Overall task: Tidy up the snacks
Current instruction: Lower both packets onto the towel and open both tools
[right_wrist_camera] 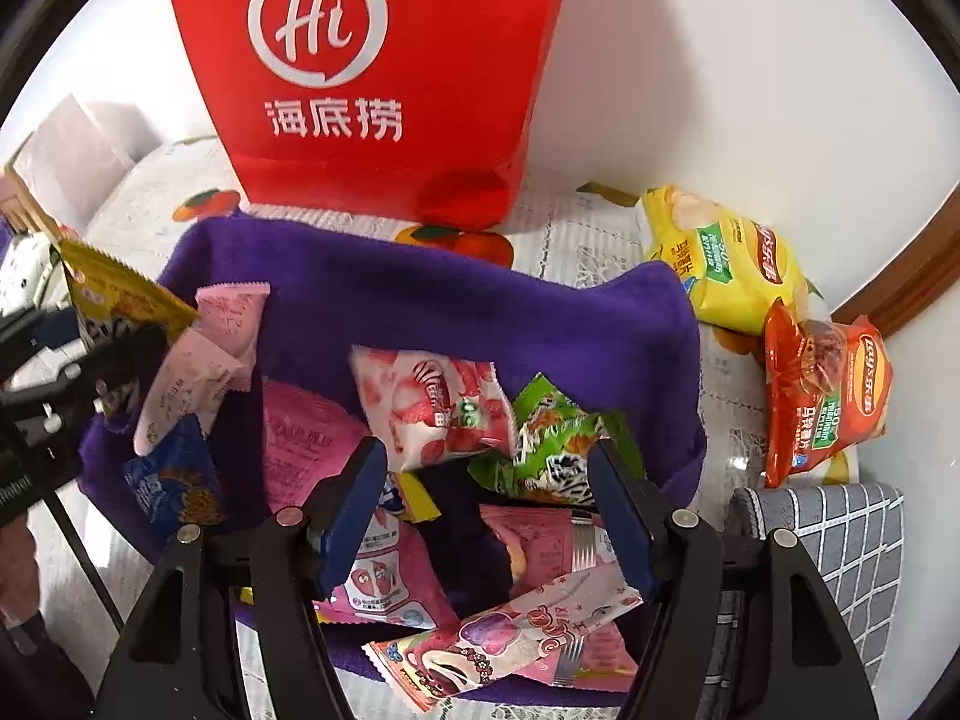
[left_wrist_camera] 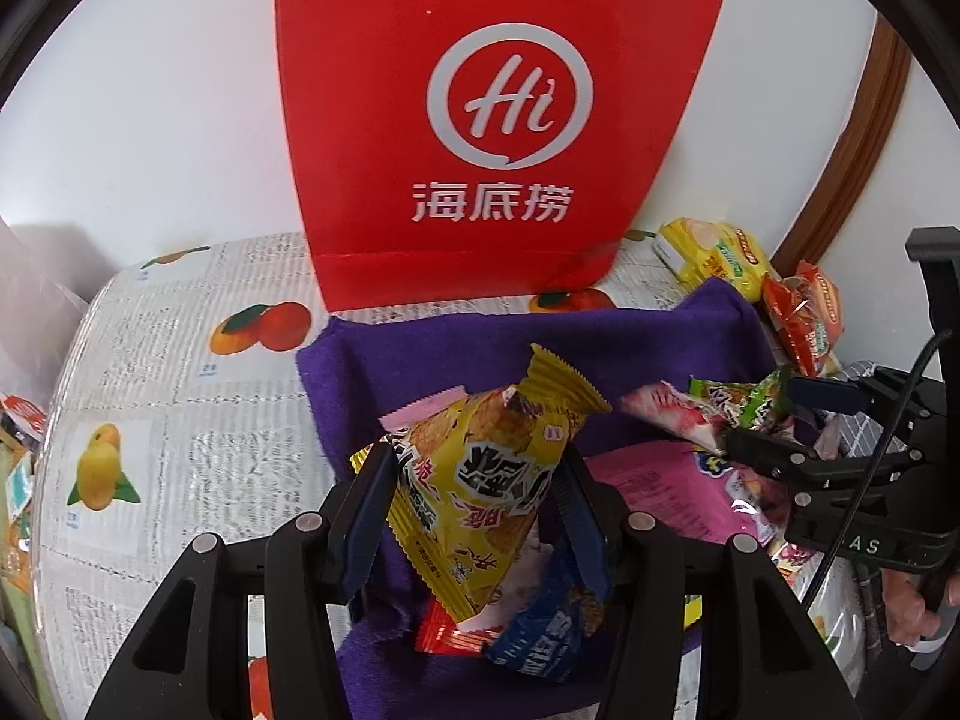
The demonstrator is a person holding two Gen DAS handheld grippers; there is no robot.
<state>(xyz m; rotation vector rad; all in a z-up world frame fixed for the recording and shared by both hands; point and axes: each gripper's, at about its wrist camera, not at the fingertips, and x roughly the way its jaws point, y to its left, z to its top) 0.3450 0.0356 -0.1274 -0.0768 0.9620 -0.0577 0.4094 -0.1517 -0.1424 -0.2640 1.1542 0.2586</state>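
1. At the far left, the fruit-print tablecloth (left_wrist_camera: 180,420) covers the table, with white wall behind it.
2. The left gripper (left_wrist_camera: 474,492) has its jaws clamped on a yellow snack packet (left_wrist_camera: 480,480), which sits upright between the dark blue pads and is lifted above a purple cloth (left_wrist_camera: 600,348).
3. Under that packet, a blue snack packet (left_wrist_camera: 540,636) and a red wrapper (left_wrist_camera: 450,636) lie on the purple cloth; a pale pink wrapper (right_wrist_camera: 204,360) hangs just beside the held packet.
4. A red paper bag (left_wrist_camera: 498,120) with a white "Hi" logo stands upright behind the cloth, against the wall.
5. The right gripper (right_wrist_camera: 486,510) hovers with its jaws spread apart and nothing between them, above the snack pile.
6. On the cloth near its fingertips lie a strawberry-print packet (right_wrist_camera: 438,414), a green packet (right_wrist_camera: 552,444) and a long pink wrapper (right_wrist_camera: 510,642), overlapping one another.
7. Further right, off the cloth, a yellow chip bag (right_wrist_camera: 726,264) and an orange chip bag (right_wrist_camera: 828,396) rest on the tablecloth, touching each other.
8. A grey checked cloth (right_wrist_camera: 840,540) lies just below the orange bag.
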